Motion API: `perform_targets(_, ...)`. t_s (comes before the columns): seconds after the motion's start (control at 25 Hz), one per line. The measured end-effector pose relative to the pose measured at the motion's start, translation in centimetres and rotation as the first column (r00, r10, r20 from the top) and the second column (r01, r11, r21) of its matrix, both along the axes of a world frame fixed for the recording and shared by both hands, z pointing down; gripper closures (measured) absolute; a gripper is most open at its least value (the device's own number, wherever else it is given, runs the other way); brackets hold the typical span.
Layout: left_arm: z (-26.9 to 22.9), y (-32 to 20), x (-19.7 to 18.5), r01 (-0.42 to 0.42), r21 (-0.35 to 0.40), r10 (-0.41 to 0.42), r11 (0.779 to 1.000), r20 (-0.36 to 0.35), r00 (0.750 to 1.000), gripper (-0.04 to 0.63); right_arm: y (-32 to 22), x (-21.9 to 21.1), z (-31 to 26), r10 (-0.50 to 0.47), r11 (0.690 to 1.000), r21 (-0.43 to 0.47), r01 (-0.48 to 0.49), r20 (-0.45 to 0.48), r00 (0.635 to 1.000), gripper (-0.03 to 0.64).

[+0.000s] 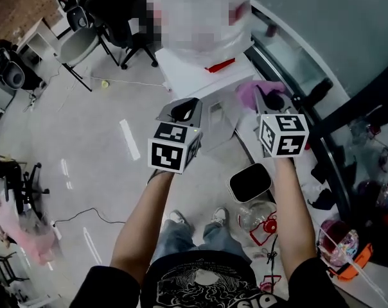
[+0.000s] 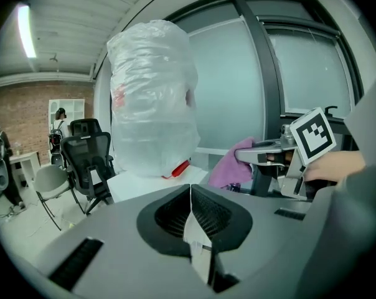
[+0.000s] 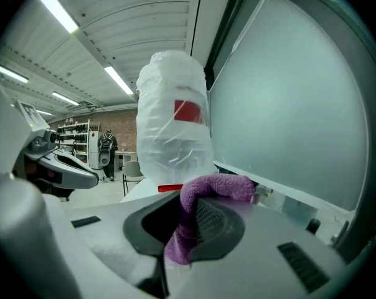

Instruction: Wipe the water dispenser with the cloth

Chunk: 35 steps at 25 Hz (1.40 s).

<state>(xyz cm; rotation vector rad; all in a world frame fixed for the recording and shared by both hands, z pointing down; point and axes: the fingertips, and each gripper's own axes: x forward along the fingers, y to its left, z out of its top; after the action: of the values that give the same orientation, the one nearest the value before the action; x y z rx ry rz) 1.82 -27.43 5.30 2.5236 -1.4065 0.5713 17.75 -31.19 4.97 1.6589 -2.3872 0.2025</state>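
The water dispenser (image 1: 194, 76) is a white cabinet; its bottle (image 2: 154, 98) on top is wrapped in clear plastic and also shows in the right gripper view (image 3: 175, 123). My right gripper (image 1: 266, 100) is shut on a purple cloth (image 3: 203, 195), which bulges up over the pads. It hangs just right of the dispenser's front, apart from it. The cloth (image 1: 250, 94) shows pink-purple in the head view. My left gripper (image 1: 183, 110) is held level with the right one, to the left, jaws shut and empty (image 2: 190, 207). From it I see the right gripper (image 2: 263, 151) and the cloth (image 2: 228, 167).
A red strip (image 1: 220, 65) lies on the dispenser top. A glass wall with dark frames (image 1: 290, 76) runs along the right. Below me on the floor stand a white-rimmed black bin (image 1: 250, 181) and a clear jug (image 1: 258, 218). Office chairs (image 1: 126, 34) stand at the back left.
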Motion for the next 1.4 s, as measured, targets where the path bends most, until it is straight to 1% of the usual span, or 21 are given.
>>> perform_targets(0.2,0.9,-1.1,-0.2,-0.014,-0.008,0.014,1.000,-0.005,1.000,0.566,-1.7,-0.4,1.6,-0.003,1.000,-0.023,0.002,-0.046,0.999,0.575)
perform_targets(0.64,3.6,-4.8,-1.3,-0.113,-0.027,0.111,0.993,-0.046,0.993,0.568,-5.5,-1.9,5.0,0.041,0.995,-0.084,-0.057,-0.178,0.983,0.575)
perform_targets(0.8,4.5,-5.7,-2.0,-0.123,-0.020,0.122,0.992,-0.051,0.991,0.568,-6.5,-2.6,6.1,0.044,0.995,-0.083,-0.060,-0.187,0.981,0.575)
perform_targets(1.0,5.9,-5.6,-3.0,-0.096,-0.001,0.096,0.995,-0.052,0.994,0.567,-6.9,-3.2,7.5,0.031,0.997,-0.062,-0.043,-0.180,0.983,0.575)
perform_targets(1.24,7.8,-4.5,-3.3,-0.053,0.055,0.056,0.997,-0.052,0.997,0.568,-6.7,-3.3,9.8,-0.007,1.000,-0.023,0.004,-0.171,0.985,0.575)
perform_targets(1.4,9.6,-3.7,-3.7,-0.012,0.094,0.017,0.996,-0.053,0.998,0.568,-6.7,-2.9,11.1,-0.026,0.999,0.022,0.031,-0.169,0.985,0.575)
